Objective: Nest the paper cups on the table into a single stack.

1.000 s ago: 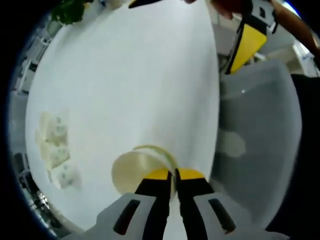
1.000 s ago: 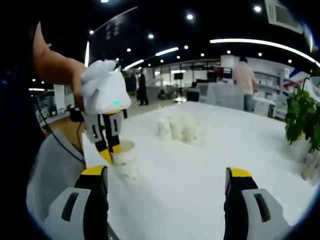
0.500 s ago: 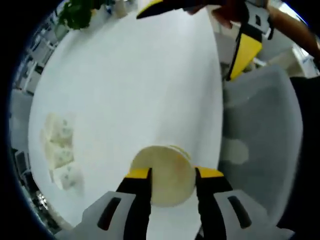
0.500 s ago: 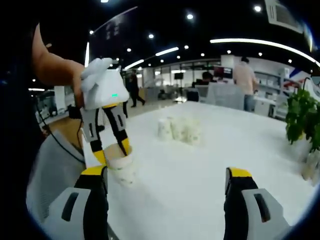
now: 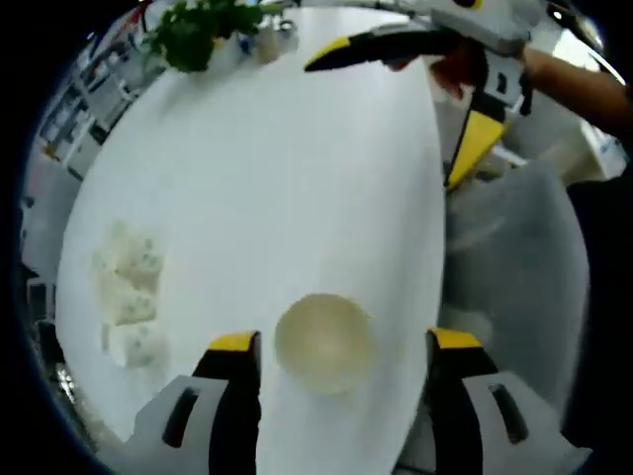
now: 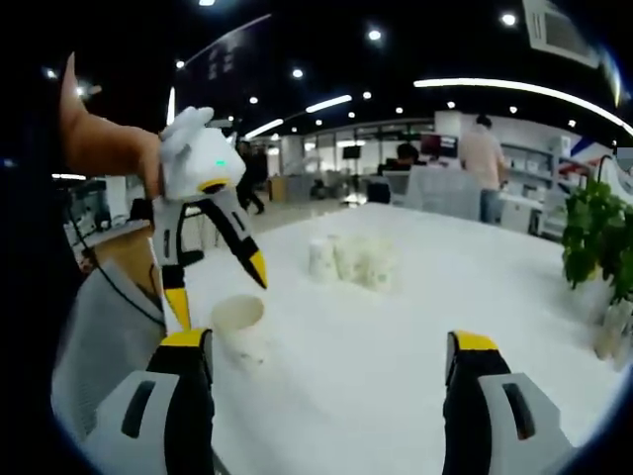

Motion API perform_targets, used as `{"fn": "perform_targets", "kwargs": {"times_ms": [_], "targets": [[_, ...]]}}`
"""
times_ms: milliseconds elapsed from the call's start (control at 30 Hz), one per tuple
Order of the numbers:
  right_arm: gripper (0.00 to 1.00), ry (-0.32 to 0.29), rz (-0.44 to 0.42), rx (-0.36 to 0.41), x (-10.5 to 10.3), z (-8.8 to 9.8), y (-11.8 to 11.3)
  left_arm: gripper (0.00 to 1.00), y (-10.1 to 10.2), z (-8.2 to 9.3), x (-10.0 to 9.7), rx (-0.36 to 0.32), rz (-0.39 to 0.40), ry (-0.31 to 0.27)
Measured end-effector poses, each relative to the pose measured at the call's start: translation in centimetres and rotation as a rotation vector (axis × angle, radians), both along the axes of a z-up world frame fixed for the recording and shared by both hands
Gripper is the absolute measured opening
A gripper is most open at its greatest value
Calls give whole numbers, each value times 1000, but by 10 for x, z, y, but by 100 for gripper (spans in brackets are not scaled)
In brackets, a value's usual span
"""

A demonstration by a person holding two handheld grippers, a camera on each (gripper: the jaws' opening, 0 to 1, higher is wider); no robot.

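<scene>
Blurred throughout in the left gripper view: three paper cups (image 5: 126, 297) near the tabletop (image 5: 267, 178) edge, prints unreadable, rims running together. Same cluster (image 6: 351, 259) small and soft in the right gripper view, count there uncertain. Stacked paper cup (image 5: 325, 342) seen from straight above, so number of nested cups impossible to tell. Potted plant (image 6: 596, 237) cut off by the view's edge, pot unclear. Left gripper (image 6: 216, 282) body partly hidden behind the holding hand (image 6: 104, 139).

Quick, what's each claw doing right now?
Left claw: open, above the paper cup, holding nothing.
Right claw: open, holding nothing.
</scene>
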State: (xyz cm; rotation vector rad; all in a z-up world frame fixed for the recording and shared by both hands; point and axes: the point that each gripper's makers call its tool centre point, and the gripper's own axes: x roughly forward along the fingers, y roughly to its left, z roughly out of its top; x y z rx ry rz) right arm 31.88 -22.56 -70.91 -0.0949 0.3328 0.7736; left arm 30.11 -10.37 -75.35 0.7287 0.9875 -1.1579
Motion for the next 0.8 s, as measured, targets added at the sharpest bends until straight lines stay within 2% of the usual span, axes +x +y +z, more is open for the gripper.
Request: {"fn": "perform_targets", "kwargs": {"times_ms": [67, 233, 267, 333, 433, 500, 533, 567, 633, 733, 800], "targets": [[96, -6, -4, 2, 2, 3, 0, 74, 1, 6, 5, -37, 33, -18], [97, -20, -13, 7, 6, 9, -1, 81, 12, 19, 22, -183, 127, -93], [97, -21, -15, 8, 7, 10, -2, 82, 13, 25, 26, -253, 153, -105], [97, -24, -21, 12, 8, 10, -3, 86, 22, 30, 33, -327, 252, -85], [97, -22, -36, 30, 9, 11, -3, 88, 36, 38, 42, -395, 304, -123], [97, -21, -40, 33, 9, 11, -2, 92, 50, 42, 48, -435, 323, -170], [97, -21, -40, 35, 10, 11, -2, 95, 52, 49, 54, -493, 315, -229], [97, -20, -39, 37, 9, 11, -1, 95, 56, 51, 55, -509, 323, -247], [98, -25, -40, 35, 11, 12, 0, 94, 70, 48, 54, -515, 361, -240], [99, -36, -43, 34, 13, 15, 1, 95, 87, 53, 62, -554, 421, -297], [100, -41, -46, 32, 15, 16, 2, 97, 98, 55, 64, -585, 468, -306]]}}
